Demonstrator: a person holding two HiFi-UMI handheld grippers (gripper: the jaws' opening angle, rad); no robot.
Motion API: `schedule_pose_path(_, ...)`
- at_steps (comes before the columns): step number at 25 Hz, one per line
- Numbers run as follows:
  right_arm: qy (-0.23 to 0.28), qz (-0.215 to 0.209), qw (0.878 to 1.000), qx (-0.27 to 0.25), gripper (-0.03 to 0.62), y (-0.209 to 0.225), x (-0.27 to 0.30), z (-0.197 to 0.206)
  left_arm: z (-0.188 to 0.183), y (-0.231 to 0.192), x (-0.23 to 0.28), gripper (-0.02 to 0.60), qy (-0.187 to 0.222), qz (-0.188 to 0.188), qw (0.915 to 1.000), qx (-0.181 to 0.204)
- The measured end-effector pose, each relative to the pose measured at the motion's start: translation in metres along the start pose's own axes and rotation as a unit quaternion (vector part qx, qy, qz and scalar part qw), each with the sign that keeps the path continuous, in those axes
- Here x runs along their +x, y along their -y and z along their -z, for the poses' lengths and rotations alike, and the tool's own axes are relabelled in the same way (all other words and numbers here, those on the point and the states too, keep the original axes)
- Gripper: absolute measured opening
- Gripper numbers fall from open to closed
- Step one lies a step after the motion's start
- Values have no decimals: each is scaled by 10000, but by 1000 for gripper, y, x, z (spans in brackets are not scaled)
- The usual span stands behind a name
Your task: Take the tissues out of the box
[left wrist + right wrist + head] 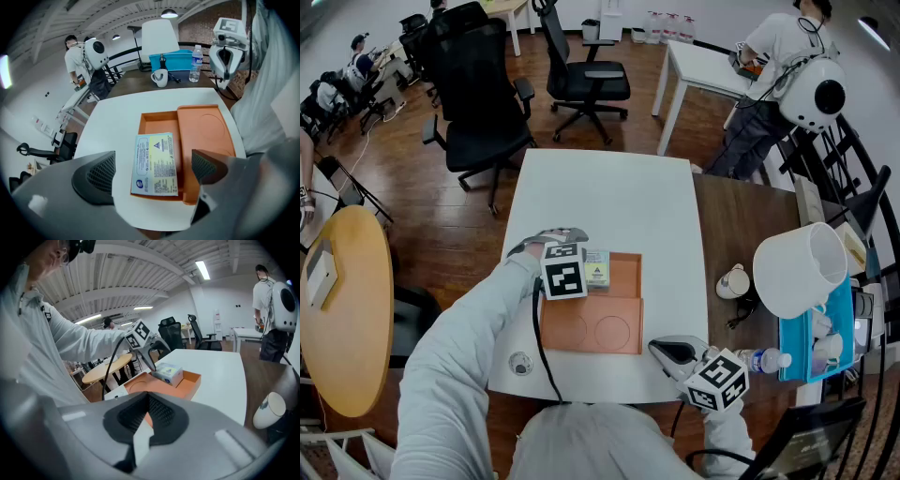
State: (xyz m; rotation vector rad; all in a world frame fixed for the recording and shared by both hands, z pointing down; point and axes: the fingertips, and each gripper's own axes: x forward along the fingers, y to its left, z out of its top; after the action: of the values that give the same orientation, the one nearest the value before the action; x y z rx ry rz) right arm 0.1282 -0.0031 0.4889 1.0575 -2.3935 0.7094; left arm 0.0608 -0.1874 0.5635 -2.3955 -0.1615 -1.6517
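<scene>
Box: the orange box (627,273) sits mid-table on the white table (609,192). Its lid (591,328) is folded flat toward me, so the tray is fully exposed from above.

Tissues: the tissue pack (598,270) is not out yet. It lies flat, label up, against the tray's left end as I see it from the head view. The bare tray floor on its other side should give me room to drop a jaw in.

Left gripper (153,169): the jaws are spread wide with the pack between them. Neither pad is touching it, so there is no grasp yet. I've opened wide so I can straddle the pack across its short side.

Right gripper (148,418): the jaws are clenched together with nothing in them. The tip sits just beside the lid's near right corner, and I can't tell whether it makes contact. I read this as a bracing spot, ready to pin the box if the pack drags it up.

Pose: my left sleeve comes in from the lower left across the table edge. That gripper is tipped steeply down over the tray with its marker cube on top. The right gripper is low by the table's near edge on a shallower slant, looking across the lid at the pack and the left gripper.

Next, probably: lower the left gripper, close on the pack, then lift it straight up.
</scene>
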Motion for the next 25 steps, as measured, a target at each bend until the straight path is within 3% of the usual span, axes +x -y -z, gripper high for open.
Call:
schedule_pose_path(6, -15, 74, 9999, 148, 3, 3, -8, 13, -2, 1, 40, 509, -526, 536, 9971, 142)
schedule_pose_path(10, -58, 76, 9997, 213, 3, 1, -11, 21, 13, 2, 60, 442, -832, 749, 9937, 109)
schedule_pose_path(18, -95, 58, 9999, 107, 3, -2, -11, 23, 14, 2, 66, 406, -1067, 688, 9919, -53)
schedule_pose_path(21, -62, 48, 9999, 89, 3, -4, -11, 22, 9, 1, 55, 394, -881, 579, 9943, -183)
schedule_pose_path(25, 42, 80, 9999, 94, 3, -1, -15, 20, -4, -7, 3, 394, -186, 69, 9974, -691)
